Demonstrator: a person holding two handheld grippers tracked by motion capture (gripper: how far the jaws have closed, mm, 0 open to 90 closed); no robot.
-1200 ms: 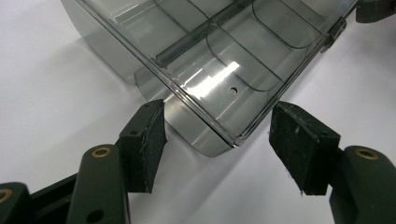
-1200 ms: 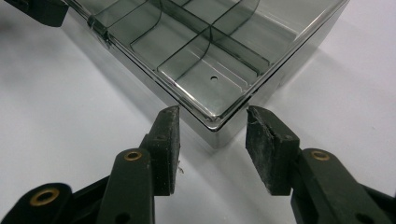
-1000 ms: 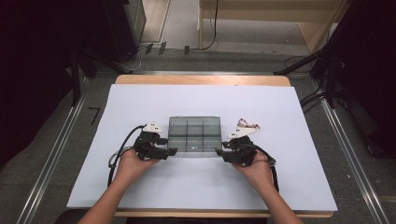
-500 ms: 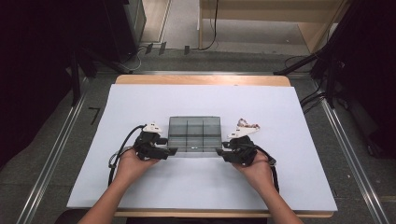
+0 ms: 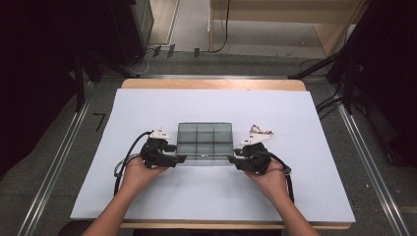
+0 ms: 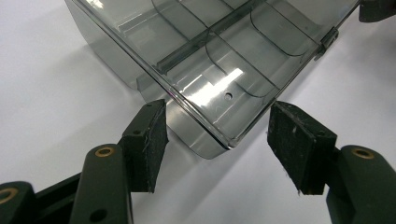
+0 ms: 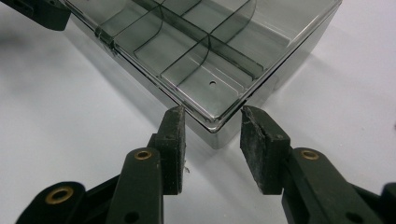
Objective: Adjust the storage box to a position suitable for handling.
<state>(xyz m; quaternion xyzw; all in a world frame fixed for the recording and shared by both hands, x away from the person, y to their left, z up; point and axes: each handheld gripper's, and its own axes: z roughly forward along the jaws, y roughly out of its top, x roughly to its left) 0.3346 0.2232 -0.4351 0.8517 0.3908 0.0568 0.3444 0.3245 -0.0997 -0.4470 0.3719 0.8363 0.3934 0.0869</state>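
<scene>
High view: smoky divided box, compartments empty.

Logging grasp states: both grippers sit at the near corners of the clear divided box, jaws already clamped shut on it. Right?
Not quite. Both grippers are at the box's near corners, but the jaws stand open, straddling each corner without gripping, as both gripper views show: left gripper, right gripper.

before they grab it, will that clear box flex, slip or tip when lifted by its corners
The box looks like rigid moulded plastic with dividers, so probably little flex. Its glossy lid reflects light, so the jaws may slip on a corner. Its compartments look empty, so it is likely light; low and flat, it should not tip easily.
</scene>
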